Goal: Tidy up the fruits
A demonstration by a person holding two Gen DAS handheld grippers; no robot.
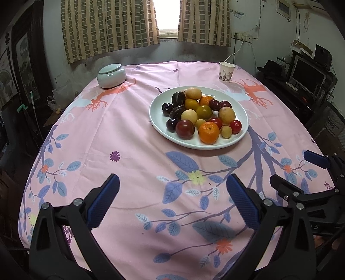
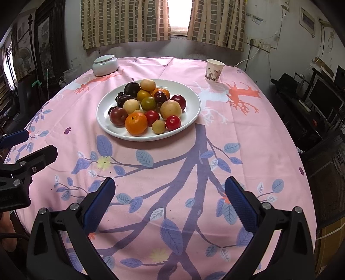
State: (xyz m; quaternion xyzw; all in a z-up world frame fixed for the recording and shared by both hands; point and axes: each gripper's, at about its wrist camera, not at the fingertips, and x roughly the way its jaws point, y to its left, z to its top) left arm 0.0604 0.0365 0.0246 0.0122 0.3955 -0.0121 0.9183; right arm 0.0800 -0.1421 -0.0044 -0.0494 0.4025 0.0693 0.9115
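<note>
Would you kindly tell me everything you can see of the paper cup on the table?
The paper cup is small and white, with a rolled rim and a dark, purplish printed band around its lower half. It stands upright and open-topped at the far right of the pink tablecloth, beyond the plate and apart from it. Nothing touches it but the cloth. Its contents are not visible from either view.

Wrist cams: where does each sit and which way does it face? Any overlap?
Left wrist: on the left gripper, low over the near table edge, facing the plate of fruit ahead-right; own open fingers below, right gripper at right edge.
Right wrist: on the right gripper, facing the plate ahead-left; own open fingers, left gripper at left edge.
Shared: plate, lidded jar, paper cup, curtained window.
</note>
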